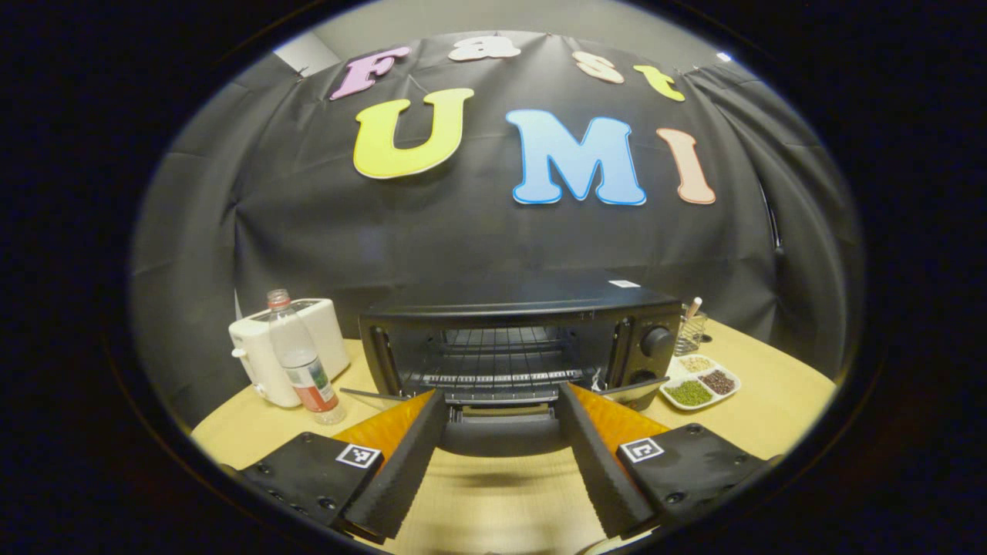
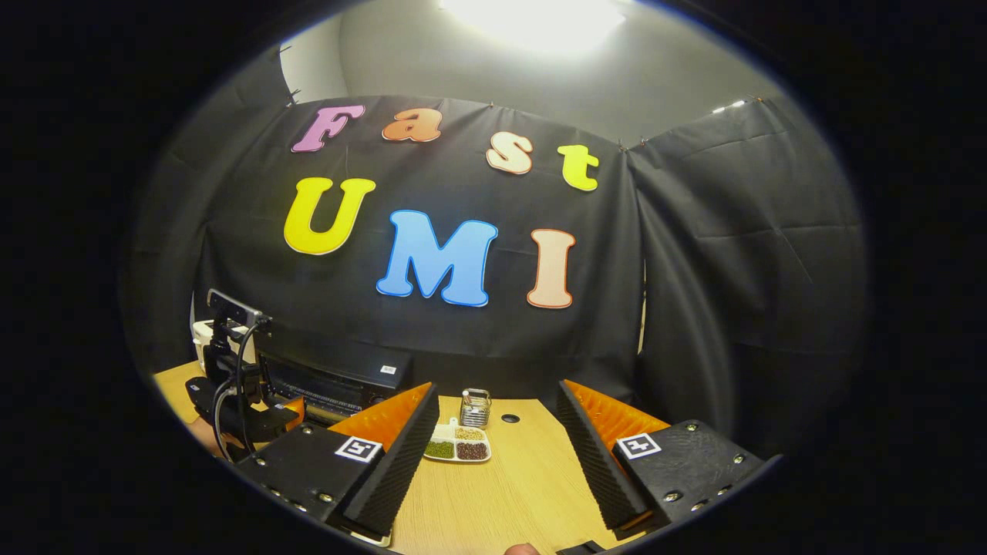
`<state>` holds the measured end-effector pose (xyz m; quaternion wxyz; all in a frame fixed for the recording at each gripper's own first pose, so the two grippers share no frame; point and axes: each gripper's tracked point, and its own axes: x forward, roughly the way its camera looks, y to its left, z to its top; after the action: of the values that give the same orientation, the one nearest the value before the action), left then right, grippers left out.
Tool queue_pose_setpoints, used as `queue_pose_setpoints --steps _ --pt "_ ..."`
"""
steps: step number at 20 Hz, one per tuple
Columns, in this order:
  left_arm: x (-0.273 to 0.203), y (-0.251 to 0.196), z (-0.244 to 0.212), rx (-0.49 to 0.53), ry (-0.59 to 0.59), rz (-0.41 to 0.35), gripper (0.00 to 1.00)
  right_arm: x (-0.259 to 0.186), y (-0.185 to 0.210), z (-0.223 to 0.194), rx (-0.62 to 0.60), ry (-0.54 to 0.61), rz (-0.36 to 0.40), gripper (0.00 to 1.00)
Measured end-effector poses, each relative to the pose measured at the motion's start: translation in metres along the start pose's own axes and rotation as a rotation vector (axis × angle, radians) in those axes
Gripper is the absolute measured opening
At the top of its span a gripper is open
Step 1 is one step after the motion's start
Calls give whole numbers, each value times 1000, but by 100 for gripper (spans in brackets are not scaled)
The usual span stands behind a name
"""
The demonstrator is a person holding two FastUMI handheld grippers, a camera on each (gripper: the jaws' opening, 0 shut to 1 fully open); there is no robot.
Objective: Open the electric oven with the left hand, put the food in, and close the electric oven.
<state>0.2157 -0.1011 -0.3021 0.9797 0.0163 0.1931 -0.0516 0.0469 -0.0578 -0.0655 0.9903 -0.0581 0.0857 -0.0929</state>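
Black electric oven [image 1: 517,339] straight ahead of left tool [image 1: 501,455], door down, rack bare, door's front edge hidden, both tools wide open, empty

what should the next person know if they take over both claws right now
Left claw: open, empty, facing the electric oven.
Right claw: open, empty, over the table, pointed at the sectioned food dish.
Oven door is down, rack bare.
Done: oven opened.
Left: put the food in, close the door.
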Motion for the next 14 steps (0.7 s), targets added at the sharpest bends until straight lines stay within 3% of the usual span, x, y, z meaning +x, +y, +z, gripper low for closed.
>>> queue_pose_setpoints --steps 2,3,14 --pt "-6 -1 -8 -6 14 4 91 -4 -3 -3 -3 5 5 95" --pt "-9 0 -12 -7 18 7 100 -6 -4 -4 -4 7 9 95" --pt "-34 -5 -81 -24 142 49 100 -26 -11 -24 -37 61 56 95"
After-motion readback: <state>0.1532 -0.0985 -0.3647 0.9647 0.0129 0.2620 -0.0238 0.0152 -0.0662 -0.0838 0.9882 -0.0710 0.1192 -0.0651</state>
